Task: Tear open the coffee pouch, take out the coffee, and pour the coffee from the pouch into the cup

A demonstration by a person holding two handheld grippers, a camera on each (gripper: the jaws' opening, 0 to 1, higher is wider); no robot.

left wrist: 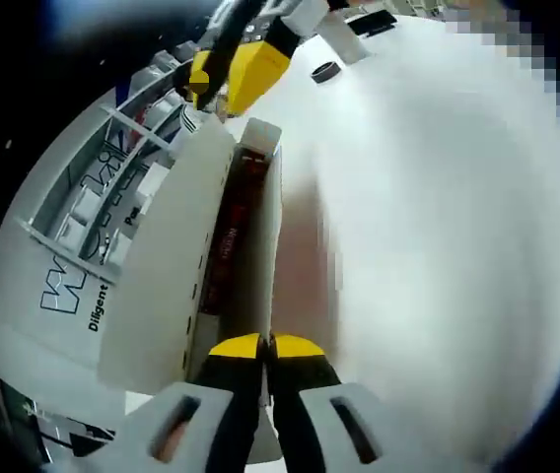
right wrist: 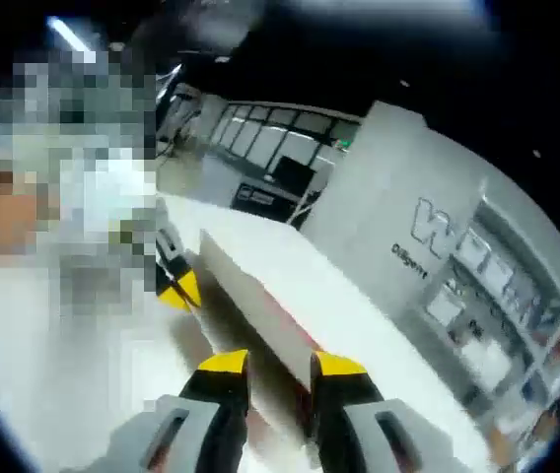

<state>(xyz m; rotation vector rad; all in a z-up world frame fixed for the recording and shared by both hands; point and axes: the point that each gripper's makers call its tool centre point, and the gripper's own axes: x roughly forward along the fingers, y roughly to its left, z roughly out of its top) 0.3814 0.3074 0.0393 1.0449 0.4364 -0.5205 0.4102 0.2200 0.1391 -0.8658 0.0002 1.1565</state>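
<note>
A long white coffee pouch point(left wrist: 176, 246) stretches from my left gripper point(left wrist: 265, 347) up to the right gripper point(left wrist: 223, 84). Its top is split, and a dark red strip point(left wrist: 229, 246) shows between the two white flaps. The left jaws are shut on the near end. In the right gripper view the same pouch point(right wrist: 290, 286), white with a red edge, runs from between my right gripper's point(right wrist: 281, 365) yellow tips away to the left gripper point(right wrist: 176, 284), which pinches the far end. Both grippers hold the pouch above a white table point(left wrist: 438, 217).
A small dark ring point(left wrist: 326, 71) and a flat dark object point(left wrist: 374, 22) lie far off on the table. A grey wall panel with blue lettering point(left wrist: 73, 296) stands to the left, seen again at the right point(right wrist: 428, 232). A person point(right wrist: 53, 187) is nearby.
</note>
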